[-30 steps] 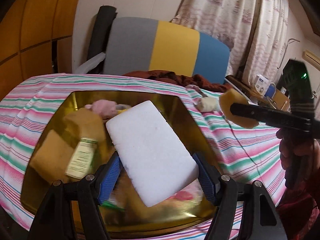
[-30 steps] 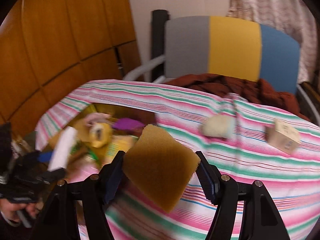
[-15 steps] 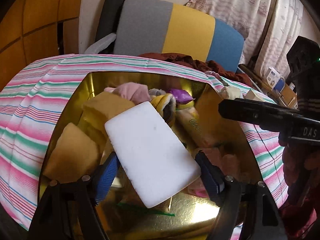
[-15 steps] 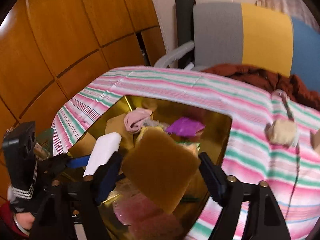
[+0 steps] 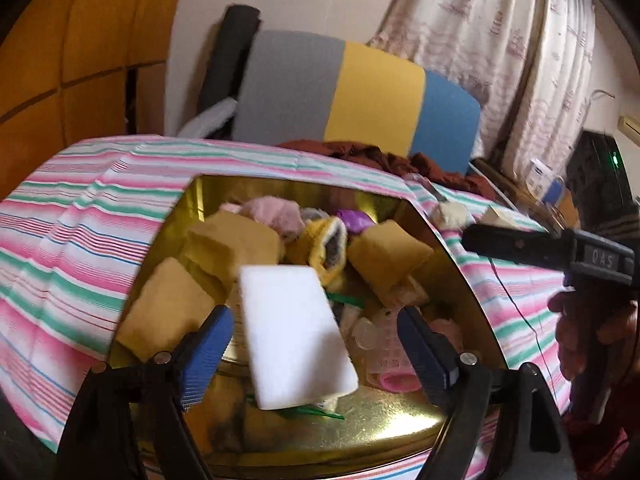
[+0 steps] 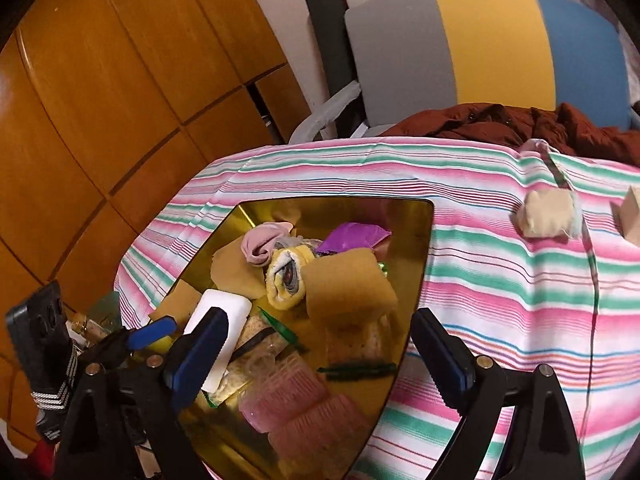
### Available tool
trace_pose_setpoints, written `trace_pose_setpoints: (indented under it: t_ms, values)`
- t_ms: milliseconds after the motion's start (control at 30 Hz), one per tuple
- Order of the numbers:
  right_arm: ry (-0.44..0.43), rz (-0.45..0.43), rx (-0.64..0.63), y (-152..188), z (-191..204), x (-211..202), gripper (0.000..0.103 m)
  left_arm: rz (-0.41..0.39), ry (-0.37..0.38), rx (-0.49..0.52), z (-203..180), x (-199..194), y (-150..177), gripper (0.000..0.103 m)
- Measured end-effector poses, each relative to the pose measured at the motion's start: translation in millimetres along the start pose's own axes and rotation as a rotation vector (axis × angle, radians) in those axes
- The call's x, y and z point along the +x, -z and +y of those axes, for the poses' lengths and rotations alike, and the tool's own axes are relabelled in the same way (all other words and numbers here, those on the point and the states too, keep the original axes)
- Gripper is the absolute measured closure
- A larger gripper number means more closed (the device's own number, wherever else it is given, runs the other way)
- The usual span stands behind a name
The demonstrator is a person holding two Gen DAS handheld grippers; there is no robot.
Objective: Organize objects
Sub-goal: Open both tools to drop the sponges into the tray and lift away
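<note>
The white sponge hangs loose between the left tool's jaws, which have just been opening, over the gold tin. A tan sponge lies inside among a sock roll and pink curlers. The right tool, also just opening, stands empty above. A cream pouch sits well apart on the striped table.
</note>
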State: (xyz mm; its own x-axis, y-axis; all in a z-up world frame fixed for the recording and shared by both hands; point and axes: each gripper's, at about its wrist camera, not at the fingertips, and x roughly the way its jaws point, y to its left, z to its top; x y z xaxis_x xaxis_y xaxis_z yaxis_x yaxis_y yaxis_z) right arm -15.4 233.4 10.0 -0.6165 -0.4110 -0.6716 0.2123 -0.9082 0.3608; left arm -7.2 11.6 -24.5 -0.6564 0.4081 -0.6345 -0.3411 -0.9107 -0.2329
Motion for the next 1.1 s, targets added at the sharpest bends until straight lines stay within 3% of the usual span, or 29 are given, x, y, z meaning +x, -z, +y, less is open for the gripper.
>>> trace_pose_setpoints:
  t_ms: [167,400,700,1100]
  values:
    - [-0.013,-0.012,0.026,5,-6,-10,0.01,-0.028,0.004,-0.075,10,-9,2,0.018]
    - [0.004,-0.011,0.046,11,-17,-17,0.01,0.017,0.091,-0.104,2,-5,10,0.018]
    - [0.21,-0.041,0.053,9,-50,-38,0.01,0.038,0.102,-0.058,-25,-5,13,0.018]
    - [0.365,-0.033,0.125,13,-123,-63,0.01,0.097,0.138,0.047,-81,11,6,0.018]
